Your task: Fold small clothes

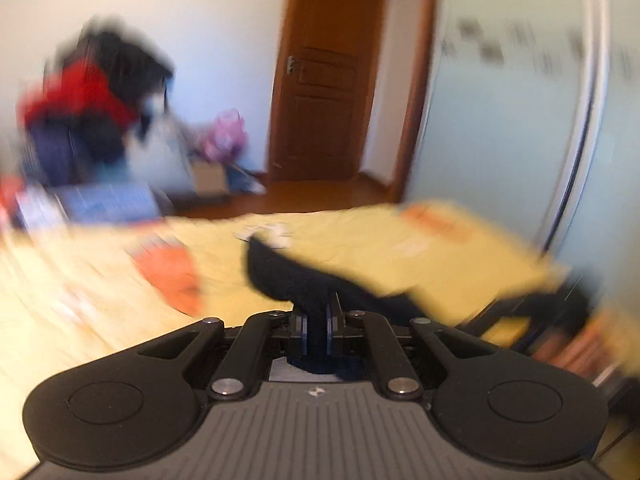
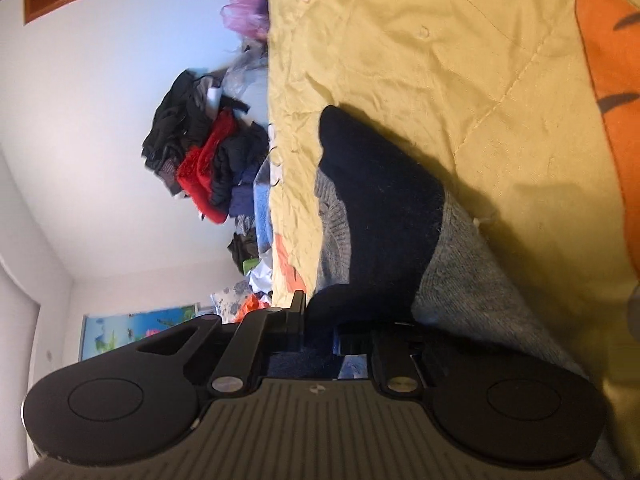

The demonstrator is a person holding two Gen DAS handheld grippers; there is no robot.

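Both claws pinching the sock above the bed, mid-fold.

My left gripper (image 1: 317, 322) has its jaws nearly shut on a bunched bit of the navy sock (image 1: 280, 276), which rises straight ahead of the fingers and droops over the yellow bedspread (image 1: 360, 248); that view is badly smeared, so finer detail is lost. My right gripper (image 2: 320, 328) is clamped on the same kind of navy and grey knit (image 2: 380, 200), whose long axis runs away from the claw, up and to the left, lying against the quilt. I cannot tell which end is toe. I judge the next move is bringing one held end over the other.
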